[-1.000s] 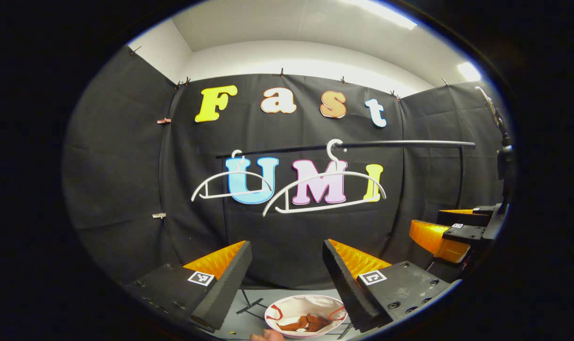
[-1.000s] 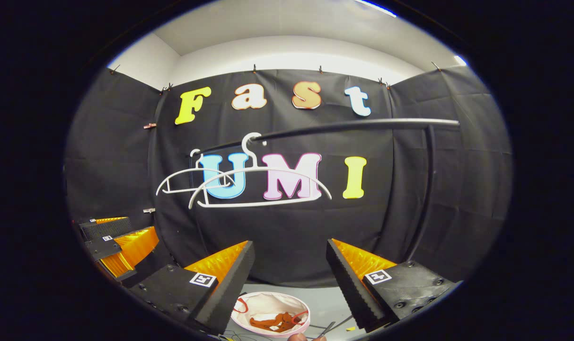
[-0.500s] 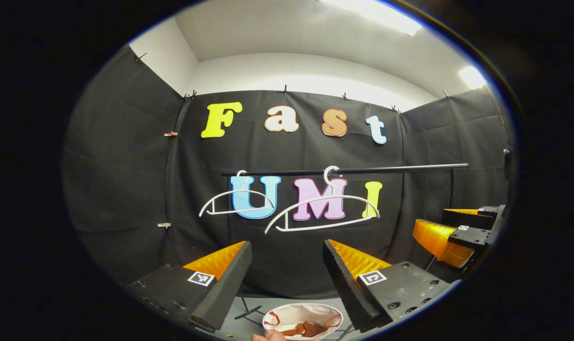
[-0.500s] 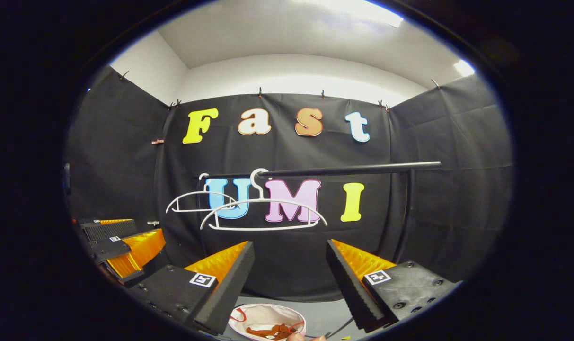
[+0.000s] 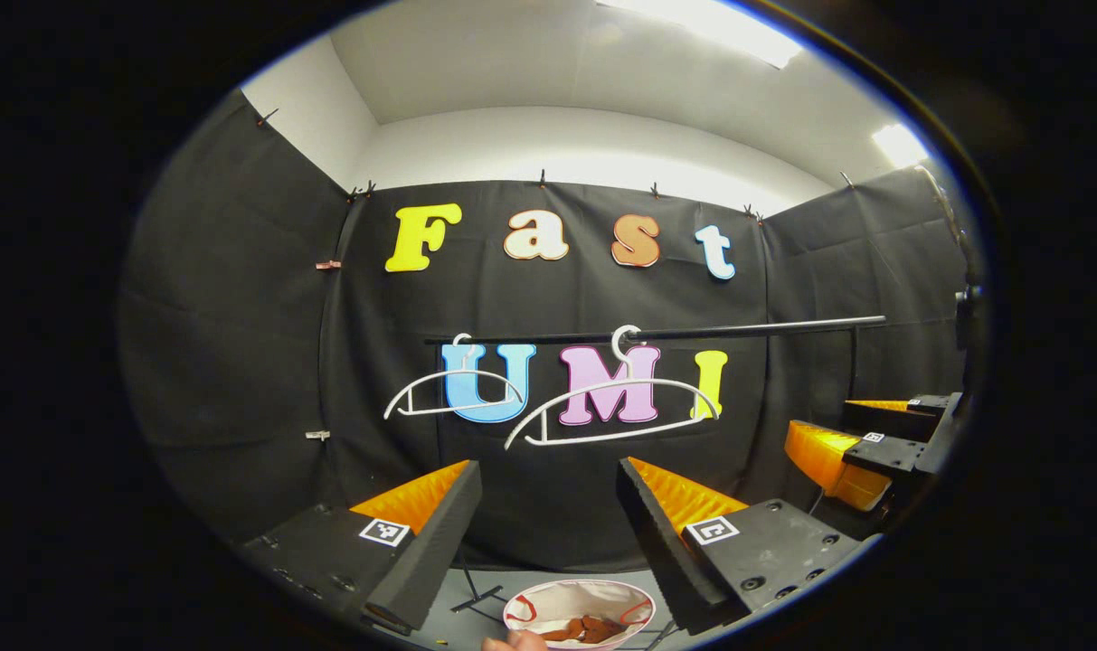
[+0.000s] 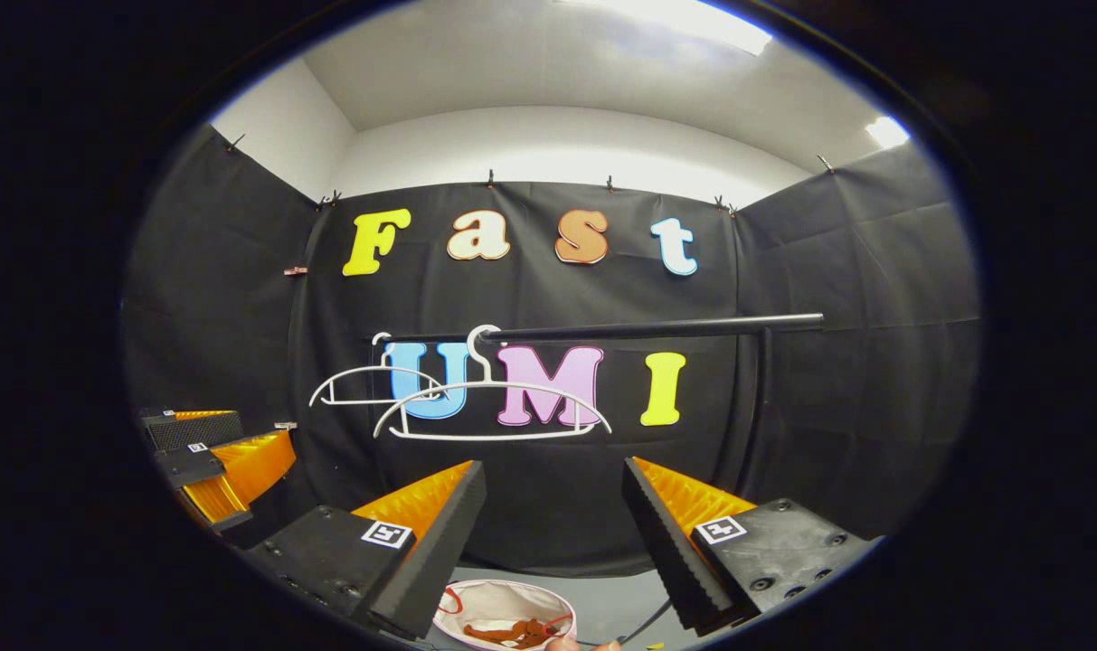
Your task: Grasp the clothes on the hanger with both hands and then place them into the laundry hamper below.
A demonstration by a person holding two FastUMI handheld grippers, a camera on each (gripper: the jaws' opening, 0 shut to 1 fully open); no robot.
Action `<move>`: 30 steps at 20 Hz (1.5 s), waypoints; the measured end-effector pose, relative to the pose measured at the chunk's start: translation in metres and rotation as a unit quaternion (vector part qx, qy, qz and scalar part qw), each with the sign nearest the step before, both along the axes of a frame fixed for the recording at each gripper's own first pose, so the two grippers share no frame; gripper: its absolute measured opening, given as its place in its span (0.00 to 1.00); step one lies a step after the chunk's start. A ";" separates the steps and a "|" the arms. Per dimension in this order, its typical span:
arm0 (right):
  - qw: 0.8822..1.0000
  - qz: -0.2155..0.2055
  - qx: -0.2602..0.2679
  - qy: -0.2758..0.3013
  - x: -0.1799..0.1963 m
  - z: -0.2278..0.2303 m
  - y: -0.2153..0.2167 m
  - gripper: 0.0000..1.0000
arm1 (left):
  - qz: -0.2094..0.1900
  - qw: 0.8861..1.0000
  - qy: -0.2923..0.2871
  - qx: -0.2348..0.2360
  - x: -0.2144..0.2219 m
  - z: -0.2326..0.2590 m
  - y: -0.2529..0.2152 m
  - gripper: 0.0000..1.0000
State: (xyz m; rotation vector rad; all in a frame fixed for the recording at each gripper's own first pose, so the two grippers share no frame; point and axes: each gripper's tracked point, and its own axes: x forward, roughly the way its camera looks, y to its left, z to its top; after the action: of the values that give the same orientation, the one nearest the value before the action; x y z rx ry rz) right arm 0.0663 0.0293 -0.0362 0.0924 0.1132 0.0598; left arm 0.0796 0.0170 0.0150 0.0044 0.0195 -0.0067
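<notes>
Lying in the white hamper [image 5: 577, 604] below, rust-brown clothes [image 5: 587, 627]; left tool [image 5: 548, 520] and right tool [image 6: 553, 523] both released, empty

white hangers [image 5: 613, 411], black rail [image 5: 747, 328], white hamper [image 5: 577, 599] red-trimmed, rust-brown clothes [image 5: 586, 627]

The round white fabric laundry hamper [image 5: 577, 604] is cut off at the bottom edge — its red-brown garment [image 5: 587, 627] too small to identify; the finger [image 6: 564, 644] at the edge barely shows.
</notes>
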 end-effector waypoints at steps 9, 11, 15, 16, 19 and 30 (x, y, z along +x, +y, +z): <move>1.000 0.000 -0.003 -0.008 -0.003 0.007 0.003 0.98 | -0.007 1.000 -0.006 -0.001 -0.006 0.006 -0.006 0.95; 1.000 0.001 -0.005 -0.011 -0.004 0.009 0.004 0.98 | -0.007 1.000 -0.005 -0.001 -0.006 0.006 -0.005 0.95; 1.000 0.000 -0.010 -0.014 -0.004 0.010 0.005 0.98 | -0.006 1.000 -0.005 -0.001 -0.006 0.006 -0.003 0.95; 1.000 0.002 -0.011 -0.015 -0.003 0.010 0.006 0.98 | -0.006 1.000 -0.005 -0.002 -0.006 0.007 -0.002 0.95; 1.000 0.002 -0.012 -0.014 -0.004 0.010 0.005 0.98 | -0.002 1.000 -0.008 -0.003 -0.007 0.009 -0.002 0.95; 1.000 0.002 -0.011 -0.020 -0.004 0.016 0.001 0.98 | -0.007 1.000 -0.011 0.004 -0.005 0.012 -0.009 0.95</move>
State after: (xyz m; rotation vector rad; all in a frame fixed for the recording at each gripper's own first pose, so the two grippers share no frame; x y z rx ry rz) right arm 0.0627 0.0303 -0.0203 0.0684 0.0737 0.0636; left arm 0.0742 0.0081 0.0267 0.0125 -0.0024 -0.0198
